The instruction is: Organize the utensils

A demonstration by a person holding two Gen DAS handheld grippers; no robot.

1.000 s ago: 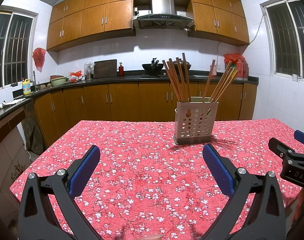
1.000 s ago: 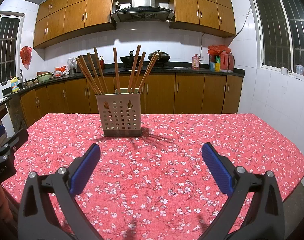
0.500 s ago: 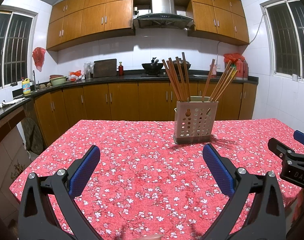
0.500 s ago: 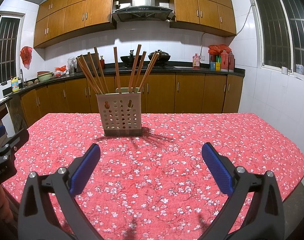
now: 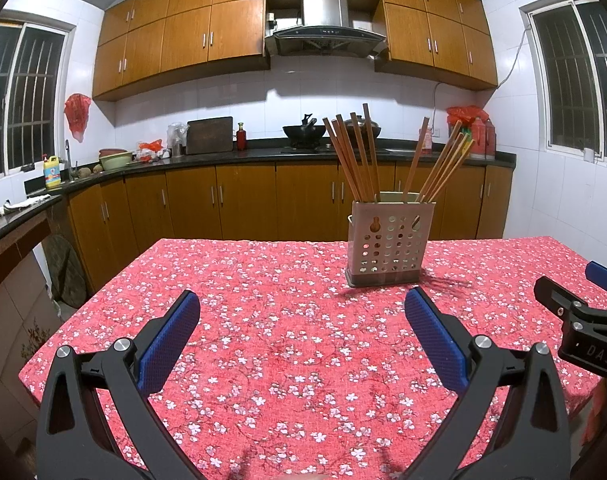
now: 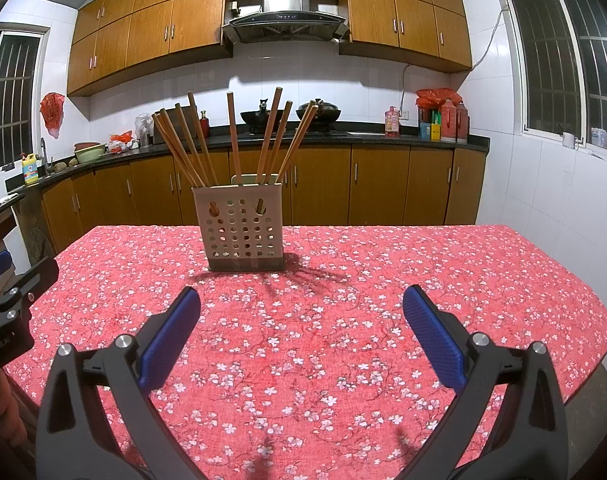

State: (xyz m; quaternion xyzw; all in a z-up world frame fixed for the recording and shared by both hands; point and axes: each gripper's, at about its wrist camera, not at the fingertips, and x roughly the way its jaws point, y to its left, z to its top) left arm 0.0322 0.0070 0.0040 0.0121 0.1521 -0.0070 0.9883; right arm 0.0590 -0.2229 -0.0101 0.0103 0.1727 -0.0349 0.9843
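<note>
Comparing this moment with the views from a second back, we find almost nothing altered: the utensil holder (image 5: 386,245) sits a shade lower and nearer in our left wrist view, and otherwise the table looks the same. We read that as a slight creep forward, not a committed reach.

Our left gripper (image 5: 301,334) has its blue pads spread wide with nothing between them, hovering above the red floral tablecloth (image 5: 263,300). Our right gripper (image 6: 301,330) is likewise spread and empty. From the left tool, the holder stands ahead and off to the right, beyond the right-hand pad; from the right tool it stands ahead and slightly to the left, well apart from the fingertips.

The chopsticks (image 6: 231,140) stand in the holder, fanned out in two loose clusters, some leaning left and others right. We see no loose utensils on the cloth near either tool.

Since nothing has been grasped or shifted, we judge the task has either not begun in earnest or sits at a pause. If work remains, it probably means closing in on the holder and straightening or regrouping the splayed sticks.
</note>
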